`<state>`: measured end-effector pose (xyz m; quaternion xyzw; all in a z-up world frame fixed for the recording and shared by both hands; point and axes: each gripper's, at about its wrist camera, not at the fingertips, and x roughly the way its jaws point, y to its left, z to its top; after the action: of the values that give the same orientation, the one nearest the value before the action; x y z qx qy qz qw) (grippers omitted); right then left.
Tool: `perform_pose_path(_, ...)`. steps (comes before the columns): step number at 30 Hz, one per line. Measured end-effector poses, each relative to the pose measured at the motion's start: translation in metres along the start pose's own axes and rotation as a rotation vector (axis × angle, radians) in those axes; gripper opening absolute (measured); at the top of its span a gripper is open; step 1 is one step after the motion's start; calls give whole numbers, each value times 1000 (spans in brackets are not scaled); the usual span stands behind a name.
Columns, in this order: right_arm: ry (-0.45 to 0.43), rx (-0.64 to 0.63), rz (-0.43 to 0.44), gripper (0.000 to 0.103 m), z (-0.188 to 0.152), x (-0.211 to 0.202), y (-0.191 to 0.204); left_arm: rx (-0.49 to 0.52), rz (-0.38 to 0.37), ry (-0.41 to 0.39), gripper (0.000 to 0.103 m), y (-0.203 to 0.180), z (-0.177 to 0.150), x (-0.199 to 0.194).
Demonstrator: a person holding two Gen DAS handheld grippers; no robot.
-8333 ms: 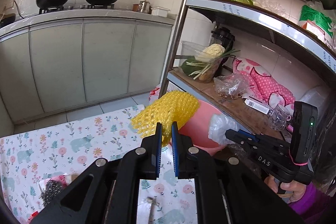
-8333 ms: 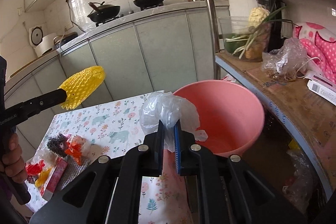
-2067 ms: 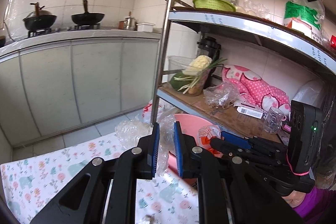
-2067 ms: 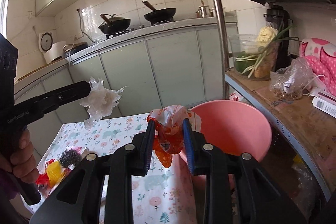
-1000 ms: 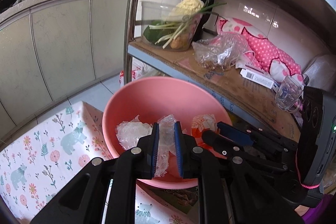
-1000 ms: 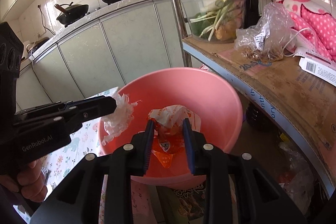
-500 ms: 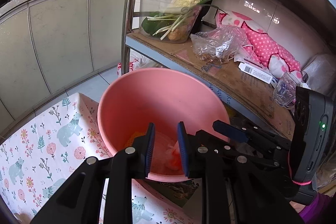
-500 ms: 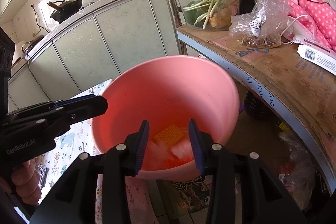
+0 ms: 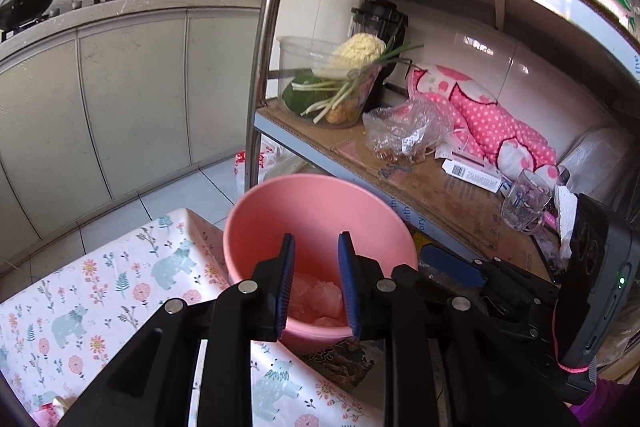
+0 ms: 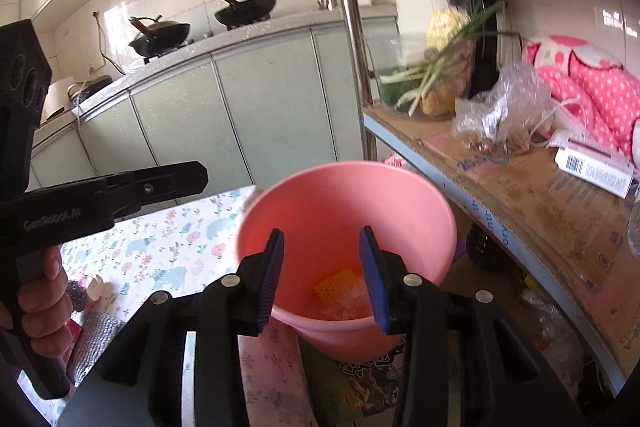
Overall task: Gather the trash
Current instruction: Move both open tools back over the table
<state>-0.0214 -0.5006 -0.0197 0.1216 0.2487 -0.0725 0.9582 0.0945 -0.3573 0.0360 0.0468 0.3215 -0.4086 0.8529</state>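
A pink bucket (image 9: 320,203) stands on the floor between the floral-cloth table (image 9: 120,287) and the shelf unit. Crumpled clear plastic (image 9: 316,297) lies at its bottom. In the right wrist view the bucket (image 10: 344,187) also holds a yellow foam net (image 10: 338,283). My left gripper (image 9: 316,247) hovers above the bucket's near rim, open, nothing between its pads. My right gripper (image 10: 321,239) is open and empty too, above the same rim. From the right wrist, the left gripper (image 10: 196,179) reaches in from the left, held by a hand (image 10: 44,291).
A steel post (image 9: 264,67) and a cardboard-lined shelf (image 9: 440,187) close in behind and right of the bucket, carrying a bowl of vegetables (image 9: 332,83), a plastic bag (image 9: 404,131) and a glass mug (image 9: 524,203). A steel scourer (image 10: 76,297) lies at the table's left.
Both grippers have opened: the clear plastic and the orange wrapper dropped into the bucket. Both have since risen and pulled back from the bucket.
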Motion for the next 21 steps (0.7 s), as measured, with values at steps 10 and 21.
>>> perform_pose_path(10, -52, -67, 104, 40, -1, -41, 43, -12, 80, -98, 21, 19, -7, -91)
perform_pose_path(21, 10, -148, 216, 40, -17, -48, 96, -86, 248, -165, 21, 67, -46, -195)
